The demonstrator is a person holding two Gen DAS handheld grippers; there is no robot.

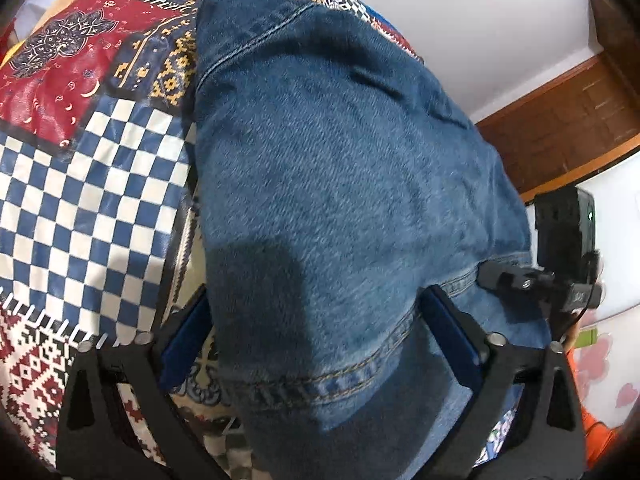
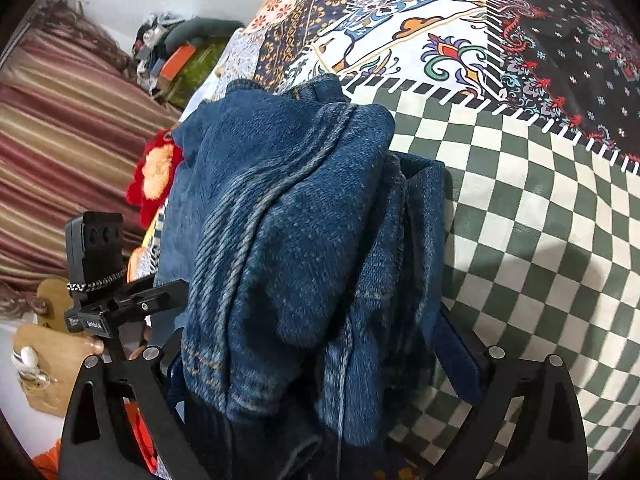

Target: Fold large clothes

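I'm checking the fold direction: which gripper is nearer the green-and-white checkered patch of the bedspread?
Right. The right gripper hangs just beside the green checkered patch, jeans between its fingers; the left gripper is beyond the jeans, farther away.

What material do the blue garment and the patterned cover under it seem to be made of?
The blue garment looks like denim: a diagonal twill weave, faded matte blue, with tan double stitching along the hem. The patterned cover seems to be a smooth printed sheet, possibly coated fabric or vinyl, because its checks and red patches show a soft gloss; the pictures leave this open.
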